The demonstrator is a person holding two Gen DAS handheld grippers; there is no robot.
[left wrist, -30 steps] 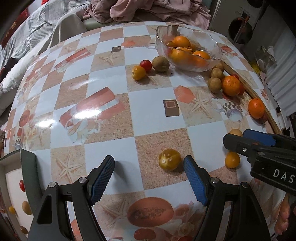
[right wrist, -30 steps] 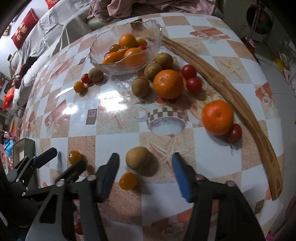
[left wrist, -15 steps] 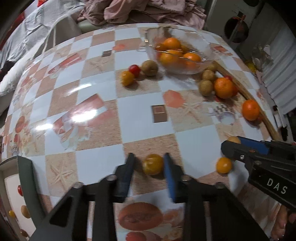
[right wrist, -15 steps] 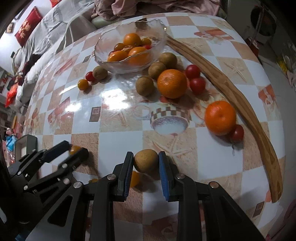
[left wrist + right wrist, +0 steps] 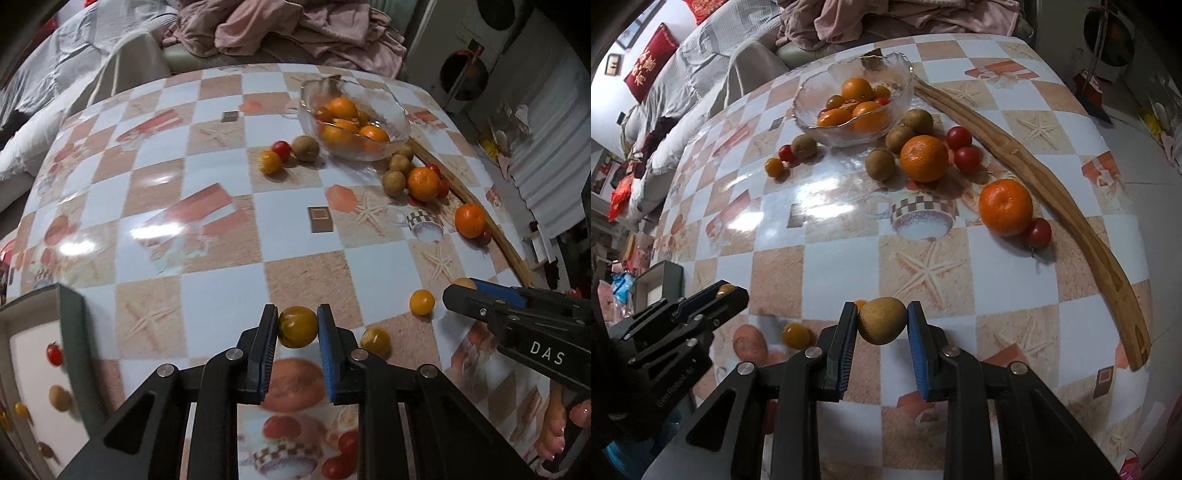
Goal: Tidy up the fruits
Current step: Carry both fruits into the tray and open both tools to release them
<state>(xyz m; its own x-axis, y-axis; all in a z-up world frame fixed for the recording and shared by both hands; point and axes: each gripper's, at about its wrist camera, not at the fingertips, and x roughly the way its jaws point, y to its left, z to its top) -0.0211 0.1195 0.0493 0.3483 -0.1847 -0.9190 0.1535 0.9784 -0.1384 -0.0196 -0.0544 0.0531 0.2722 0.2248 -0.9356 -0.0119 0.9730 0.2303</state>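
Checkered table [image 5: 221, 288] fills both views; glass bowl [image 5: 849, 107] of oranges far ahead of the jaws. Right gripper [image 5: 882, 320] jaws narrow, clamped on brown kiwi-like fruit [image 5: 882, 320], lifted off the cloth. Left gripper [image 5: 297, 326] jaws narrow, pinching yellow tomato [image 5: 297, 326]; another yellow tomato [image 5: 375, 340] just right of them

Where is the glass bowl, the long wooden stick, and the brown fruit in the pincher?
glass bowl [image 5: 812, 125], right wrist view, on its front rim.
wooden stick [image 5: 1067, 214], right wrist view, on its middle.
brown fruit [image 5: 882, 320], right wrist view, on its middle, between the right gripper's pads.
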